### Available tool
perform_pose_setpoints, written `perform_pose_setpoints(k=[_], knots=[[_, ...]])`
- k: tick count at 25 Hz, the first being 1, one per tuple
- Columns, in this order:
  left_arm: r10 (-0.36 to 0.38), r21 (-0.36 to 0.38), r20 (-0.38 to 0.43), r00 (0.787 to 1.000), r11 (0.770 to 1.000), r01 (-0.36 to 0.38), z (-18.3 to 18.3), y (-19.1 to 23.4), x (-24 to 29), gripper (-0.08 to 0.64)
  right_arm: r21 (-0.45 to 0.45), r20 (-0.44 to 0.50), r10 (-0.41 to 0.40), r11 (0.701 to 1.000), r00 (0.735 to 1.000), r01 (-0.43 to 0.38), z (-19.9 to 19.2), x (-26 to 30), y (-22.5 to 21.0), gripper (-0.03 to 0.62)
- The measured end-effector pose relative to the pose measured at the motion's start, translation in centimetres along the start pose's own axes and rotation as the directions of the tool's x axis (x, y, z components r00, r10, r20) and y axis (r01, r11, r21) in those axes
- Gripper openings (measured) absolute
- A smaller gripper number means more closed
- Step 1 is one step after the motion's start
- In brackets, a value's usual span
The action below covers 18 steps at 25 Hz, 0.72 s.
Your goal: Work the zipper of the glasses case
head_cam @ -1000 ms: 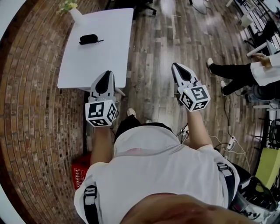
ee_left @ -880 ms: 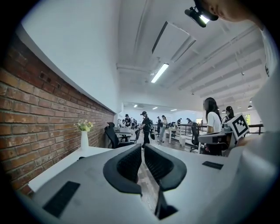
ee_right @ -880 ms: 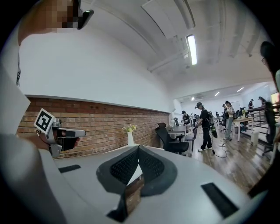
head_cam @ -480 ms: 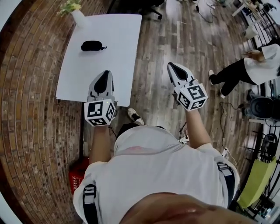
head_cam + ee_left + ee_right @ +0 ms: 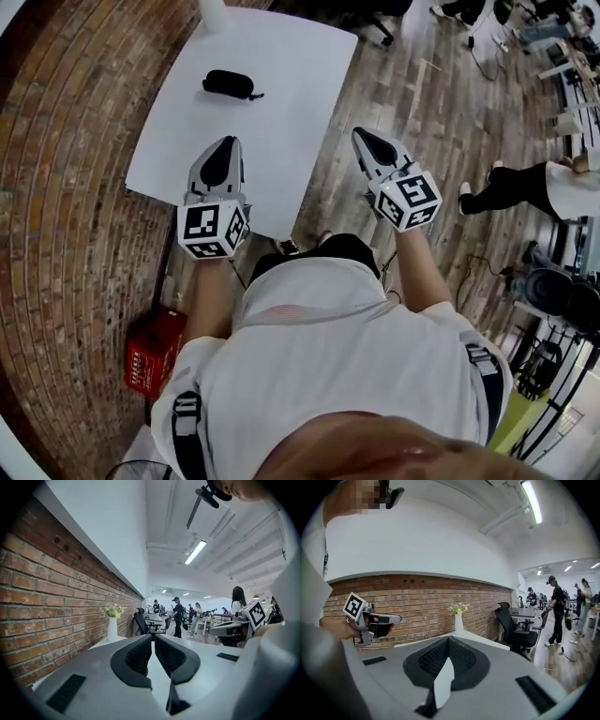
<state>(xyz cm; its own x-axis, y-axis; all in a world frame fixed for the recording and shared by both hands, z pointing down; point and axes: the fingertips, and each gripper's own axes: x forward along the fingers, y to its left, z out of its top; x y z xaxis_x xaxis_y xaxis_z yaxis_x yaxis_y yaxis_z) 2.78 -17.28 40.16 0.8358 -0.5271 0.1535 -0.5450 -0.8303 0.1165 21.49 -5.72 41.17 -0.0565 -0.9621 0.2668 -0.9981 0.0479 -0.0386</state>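
Both your left gripper [image 5: 225, 143] and right gripper [image 5: 362, 135] are closed, empty, by the table's [image 5: 291, 131] near edge. The glasses case [image 5: 228, 83] lies at its far end.

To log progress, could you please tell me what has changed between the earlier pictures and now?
The person has stepped closer to the white table; the left gripper and right gripper are now at its near edge. The black oval glasses case lies untouched, and both grippers stay shut and empty.
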Motion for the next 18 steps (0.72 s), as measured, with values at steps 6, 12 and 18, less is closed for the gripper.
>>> perform_pose_setpoints(k=[6, 12, 18], knots=[[0.182, -0.02, -0.011, 0.983, 0.983, -0.182, 0.3, 3.6, 0.6, 0.031, -0.015, -0.017, 0.188, 0.982, 0.982, -0.188, 1.0, 7.6, -0.9, 0.052], [0.37, -0.043, -0.034, 0.928, 0.927, -0.372, 0.1, 5.3, 1.9, 0.031, -0.008, -0.045, 0.384, 0.923, 0.922, -0.385, 1.4, 16.1, -2.3, 0.052], [0.462, -0.085, -0.051, 0.886, 0.882, -0.464, -0.3, 6.4, 4.0, 0.031, 0.015, -0.084, 0.472, 0.881, 0.877, -0.473, 1.5, 21.1, -3.7, 0.052]])
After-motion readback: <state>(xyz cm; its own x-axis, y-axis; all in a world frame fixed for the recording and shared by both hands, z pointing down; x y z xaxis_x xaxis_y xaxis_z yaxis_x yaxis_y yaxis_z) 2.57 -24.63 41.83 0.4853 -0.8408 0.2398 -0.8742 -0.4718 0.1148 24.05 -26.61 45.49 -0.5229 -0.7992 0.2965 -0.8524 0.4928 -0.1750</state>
